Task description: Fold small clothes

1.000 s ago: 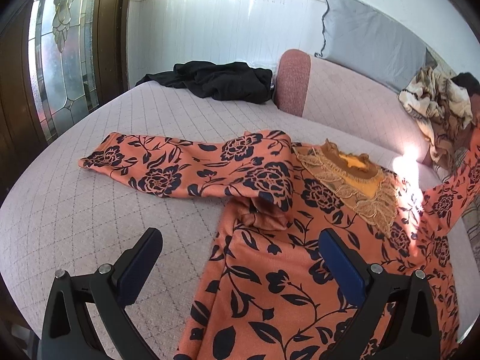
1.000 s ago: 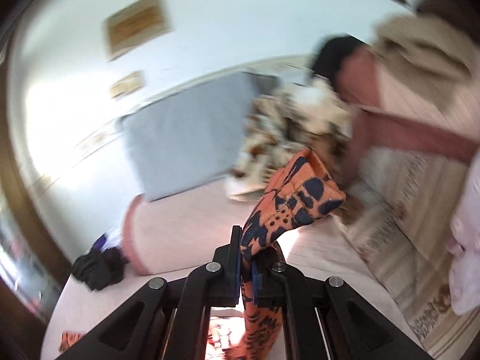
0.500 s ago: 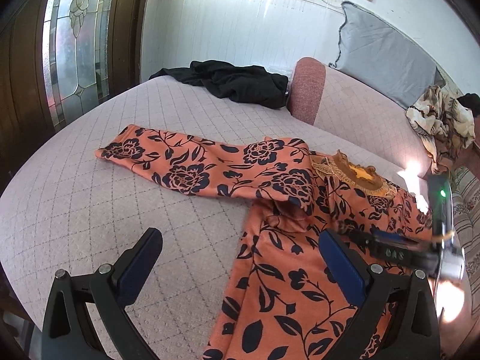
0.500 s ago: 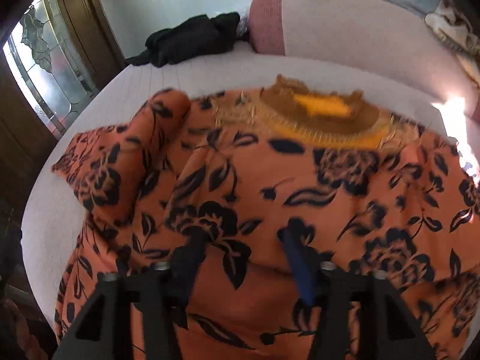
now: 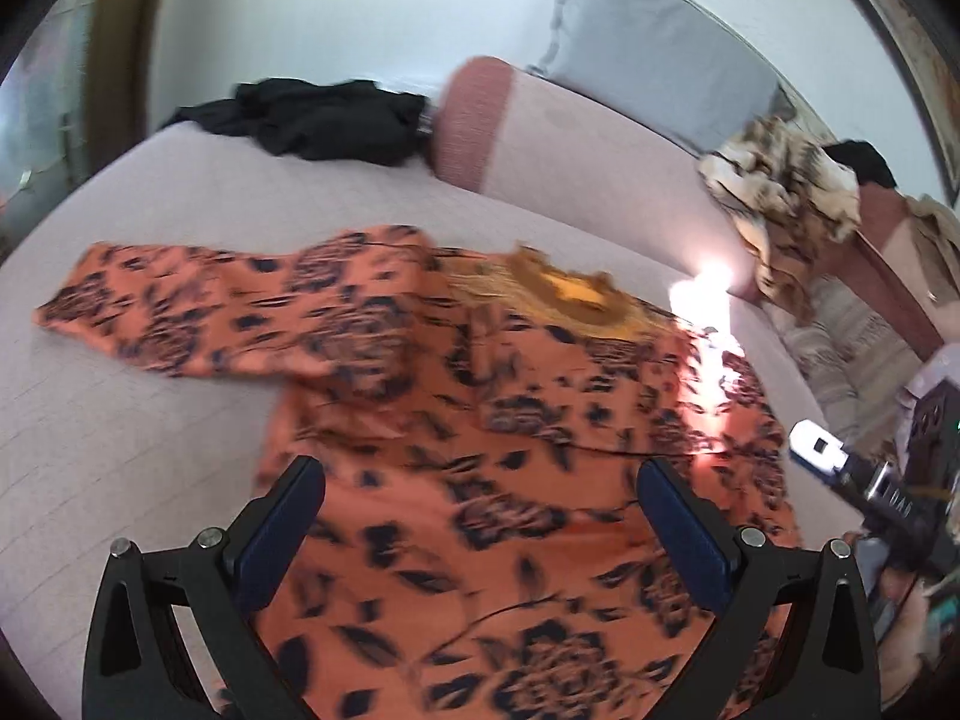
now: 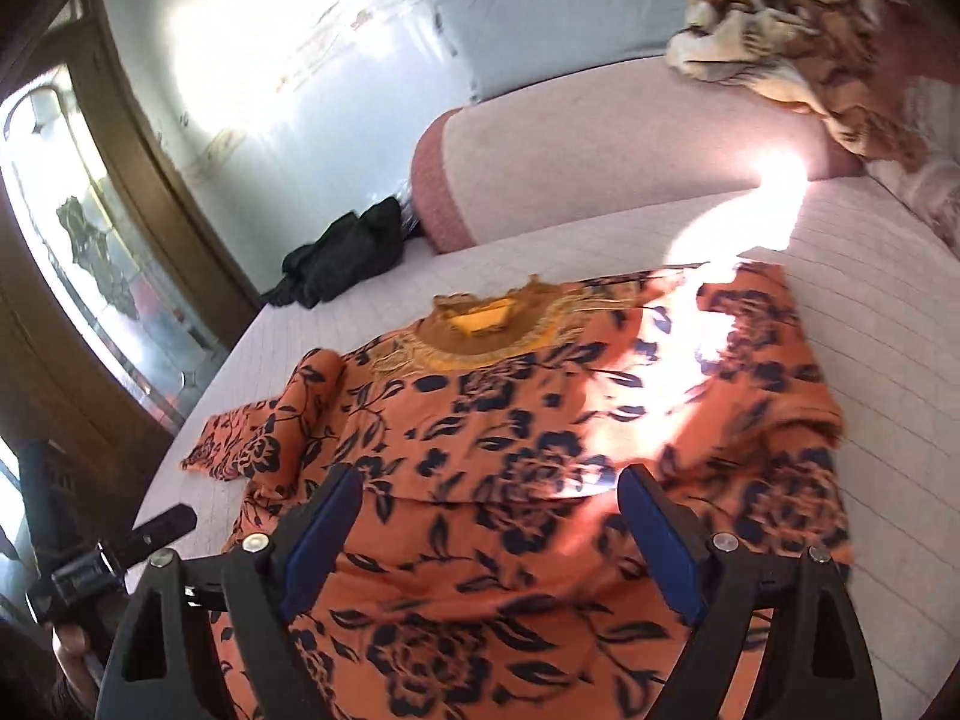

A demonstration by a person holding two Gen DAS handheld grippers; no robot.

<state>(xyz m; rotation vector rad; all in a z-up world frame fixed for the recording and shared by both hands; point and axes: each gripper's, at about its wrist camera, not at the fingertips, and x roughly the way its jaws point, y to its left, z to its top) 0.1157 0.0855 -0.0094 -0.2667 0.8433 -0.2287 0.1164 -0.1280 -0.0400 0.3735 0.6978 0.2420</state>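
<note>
**Both grippers open above the orange top**

While the right gripper [image 6: 489, 516] hangs over the near part of the orange flowered top [image 6: 510, 438], its blue pads stand wide apart, having just been opening, with nothing pressed between them. Equally spread, the left gripper [image 5: 480, 516] hovers above the same cloth and holds nothing. Spread on the quilted pink bed [image 5: 150, 420], the top has one sleeve [image 5: 198, 312] stretched out sideways; the other side lies folded over the body. Its gold lace collar [image 6: 486, 324] points away toward a pink bolster [image 6: 600, 162]. Beyond lie a black garment [image 5: 318, 120], a grey pillow [image 5: 654, 66] and a tan patterned blanket [image 5: 786, 192].
</note>
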